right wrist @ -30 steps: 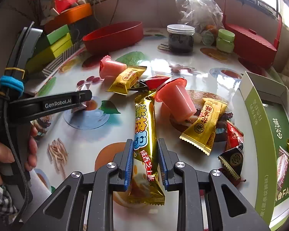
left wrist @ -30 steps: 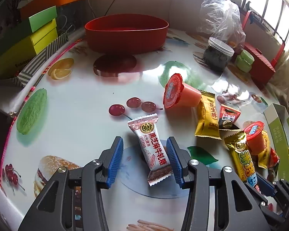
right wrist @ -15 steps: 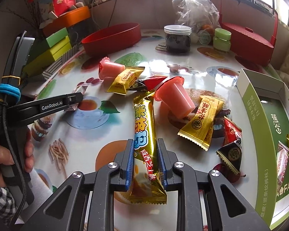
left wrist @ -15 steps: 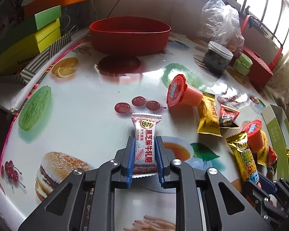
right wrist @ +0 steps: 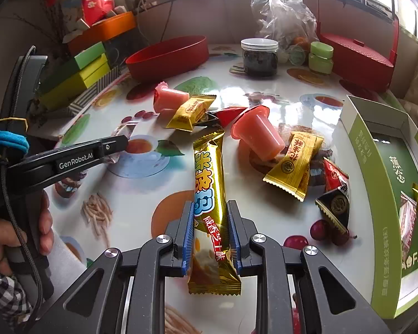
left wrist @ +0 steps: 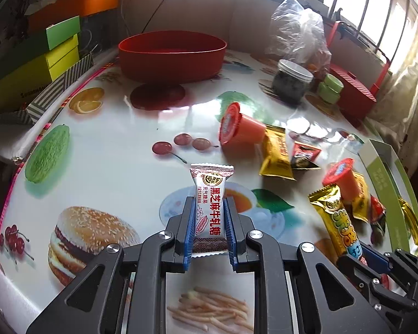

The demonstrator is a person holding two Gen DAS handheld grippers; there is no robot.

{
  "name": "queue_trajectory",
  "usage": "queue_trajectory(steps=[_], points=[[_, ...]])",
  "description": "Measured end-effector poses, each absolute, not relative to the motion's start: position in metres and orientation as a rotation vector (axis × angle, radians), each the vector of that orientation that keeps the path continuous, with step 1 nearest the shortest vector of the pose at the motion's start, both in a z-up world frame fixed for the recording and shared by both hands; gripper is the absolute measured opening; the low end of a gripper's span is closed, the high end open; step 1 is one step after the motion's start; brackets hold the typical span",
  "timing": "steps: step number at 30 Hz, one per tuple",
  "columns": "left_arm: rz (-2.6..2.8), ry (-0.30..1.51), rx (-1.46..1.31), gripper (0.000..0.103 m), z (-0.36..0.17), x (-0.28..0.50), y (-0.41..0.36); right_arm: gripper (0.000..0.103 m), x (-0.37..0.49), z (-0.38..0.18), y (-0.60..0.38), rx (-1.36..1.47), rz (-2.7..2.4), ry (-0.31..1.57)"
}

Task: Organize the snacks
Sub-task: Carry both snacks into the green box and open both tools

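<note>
- Bench point(left wrist: 119, 139): printed food pattern, lies under both tongs.
- Red tub point(left wrist: 172, 55): far ahead of left tongs.
- Right tongs point(right wrist: 210, 231): clenched on gold snack bar point(right wrist: 209, 194).
- Left tongs point(left wrist: 209, 225): clenched on white candy packet point(left wrist: 211, 194), which stands between their pads.

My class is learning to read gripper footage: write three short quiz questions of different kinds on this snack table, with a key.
1. True or false: the left gripper is shut on the white candy.
2. The right gripper holds: A a jelly cup, B the gold snack bar, C nothing.
3. Fill in: behind the snacks stands an empty red ____.

Key: 1 true; 2 B; 3 bowl.
</note>
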State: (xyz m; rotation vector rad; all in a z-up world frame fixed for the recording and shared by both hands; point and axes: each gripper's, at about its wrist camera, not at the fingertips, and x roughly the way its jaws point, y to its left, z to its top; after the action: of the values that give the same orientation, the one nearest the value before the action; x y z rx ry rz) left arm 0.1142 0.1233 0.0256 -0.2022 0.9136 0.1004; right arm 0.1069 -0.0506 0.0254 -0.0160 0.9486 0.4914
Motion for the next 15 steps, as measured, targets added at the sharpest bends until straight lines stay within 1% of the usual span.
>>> queue_trajectory(steps=[15], points=[[0.025,0.894,-0.156,0.021,0.042,0.095,0.091,0.022,0.089,0.041,-0.068,0.008,0.474,0.91]])
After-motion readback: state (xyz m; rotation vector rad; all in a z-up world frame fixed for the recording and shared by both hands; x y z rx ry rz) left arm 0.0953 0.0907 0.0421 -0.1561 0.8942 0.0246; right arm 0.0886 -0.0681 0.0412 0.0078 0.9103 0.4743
